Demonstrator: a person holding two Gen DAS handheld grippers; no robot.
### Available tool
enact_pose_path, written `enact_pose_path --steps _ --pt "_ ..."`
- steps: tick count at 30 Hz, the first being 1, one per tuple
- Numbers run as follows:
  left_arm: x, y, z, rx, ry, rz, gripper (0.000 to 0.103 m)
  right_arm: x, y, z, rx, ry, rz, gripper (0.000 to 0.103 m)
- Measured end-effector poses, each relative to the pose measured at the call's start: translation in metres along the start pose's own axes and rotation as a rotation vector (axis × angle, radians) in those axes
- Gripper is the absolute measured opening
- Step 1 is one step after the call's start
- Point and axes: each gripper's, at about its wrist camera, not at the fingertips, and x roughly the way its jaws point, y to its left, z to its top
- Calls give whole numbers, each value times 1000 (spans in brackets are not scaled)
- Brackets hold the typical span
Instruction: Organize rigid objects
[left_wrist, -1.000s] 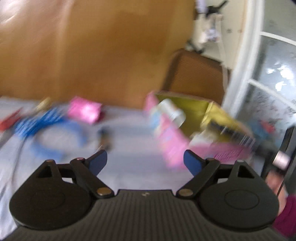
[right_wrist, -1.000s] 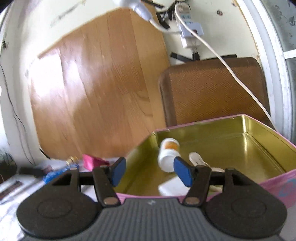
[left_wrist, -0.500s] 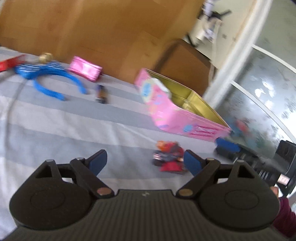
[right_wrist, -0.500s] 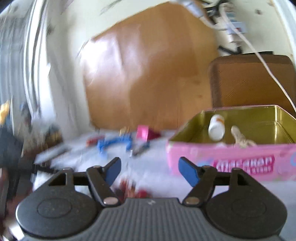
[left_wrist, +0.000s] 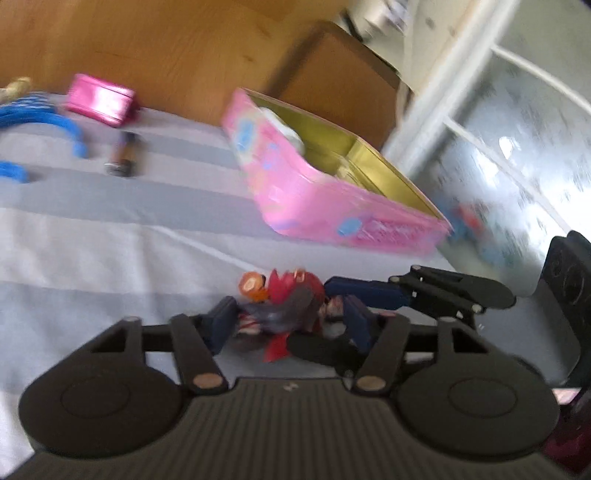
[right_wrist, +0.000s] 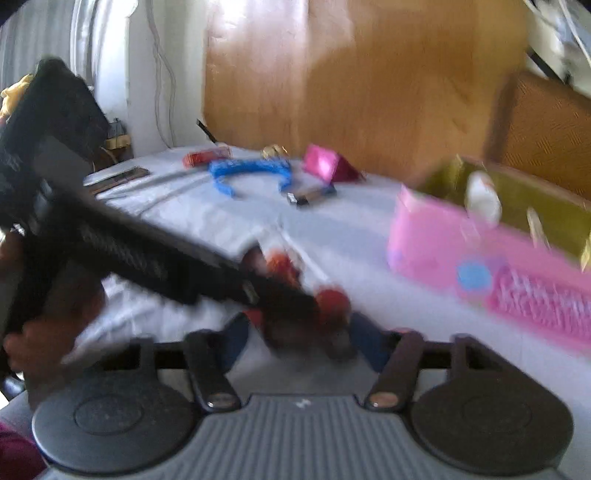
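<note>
the red toy figure (left_wrist: 280, 314) lies on the striped sheet (left_wrist: 110, 240) between the fingers of both the left gripper (left_wrist: 290, 326) and the right gripper (right_wrist: 299, 343), whose jaws have just been closing around it, the grip too blurred to tell, with the pink tin (left_wrist: 332, 206) just beyond.

The toy figure (left_wrist: 280, 314) lies on the bed (left_wrist: 110, 236) between the fingers of my left gripper (left_wrist: 286, 325), with my right gripper (left_wrist: 369, 295) beside it. Behind it sits the open tin (left_wrist: 332, 199), a bottle (right_wrist: 480, 195) inside. Toward the bed's far edge lie a headband (right_wrist: 247, 170), a pouch (left_wrist: 99, 99) and a battery (left_wrist: 123, 157).
</note>
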Motion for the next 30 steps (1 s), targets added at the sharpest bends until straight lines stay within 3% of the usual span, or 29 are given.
enact_pose_path --steps 4,7,9,11,13,15,16,18,24,27,29,30 --pt "-32 45 6 -119 -51 60 50 32 22 23 -9 5 51 47" --pt "-59 69 4 -141 -101 167 50 58 56 39 -40 -17 118 46" --pt "-78 85 3 -154 -137 219 50 73 77 46 -55 -33 162 50" --pt "-96 100 4 -195 -168 250 52 86 93 53 -66 -49 211 63" --pt "-111 111 5 -231 -198 266 59 90 104 58 -75 -69 239 64" --pt "-128 114 4 -233 -242 277 73 86 103 59 -71 -85 253 69" --pt "-134 113 4 -230 -264 280 76 83 100 59 -66 -89 251 76" --pt "-141 112 5 -229 -289 266 83 77 92 56 -62 -100 239 82" --pt "-106 94 5 -159 -220 218 79 97 76 57 -57 4 255 88" --pt "-89 96 2 -155 -177 226 62 108 85 58 -85 45 281 86" --pt "-89 96 0 -147 -193 244 61 114 91 60 -90 58 241 66" --pt "-91 96 0 -147 -194 248 60 115 91 60 -84 51 216 62"
